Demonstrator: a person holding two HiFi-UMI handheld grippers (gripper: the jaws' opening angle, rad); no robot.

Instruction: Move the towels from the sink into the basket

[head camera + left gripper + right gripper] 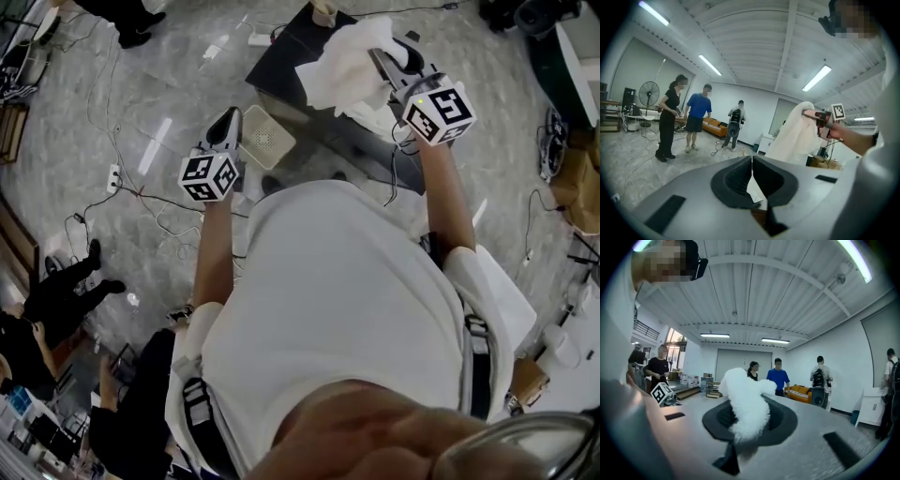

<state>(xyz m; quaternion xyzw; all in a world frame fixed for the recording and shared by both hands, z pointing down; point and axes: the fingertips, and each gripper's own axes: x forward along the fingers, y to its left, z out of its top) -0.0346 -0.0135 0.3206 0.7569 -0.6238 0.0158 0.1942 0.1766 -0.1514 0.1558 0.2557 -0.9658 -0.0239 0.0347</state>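
In the head view my right gripper (pixel 382 64) is raised over a dark table (pixel 281 58) and is shut on a white towel (pixel 345 70) that hangs bunched from its jaws. The right gripper view shows the fluffy towel (pixel 745 406) pinched between the pads. My left gripper (pixel 228 122) is lower and to the left, beside a white perforated basket (pixel 266 139). Its jaws (pixel 752 161) meet at the tips with nothing in them. From the left gripper view the hanging towel (pixel 799 136) and the right gripper (pixel 819 117) show at the right.
Cables and a power strip (pixel 113 175) lie on the grey floor at the left. Several people stand in the room (pixel 697 117), near an orange sofa (pixel 715 126) and a standing fan (pixel 648 93). Two people crouch at the lower left (pixel 56 291).
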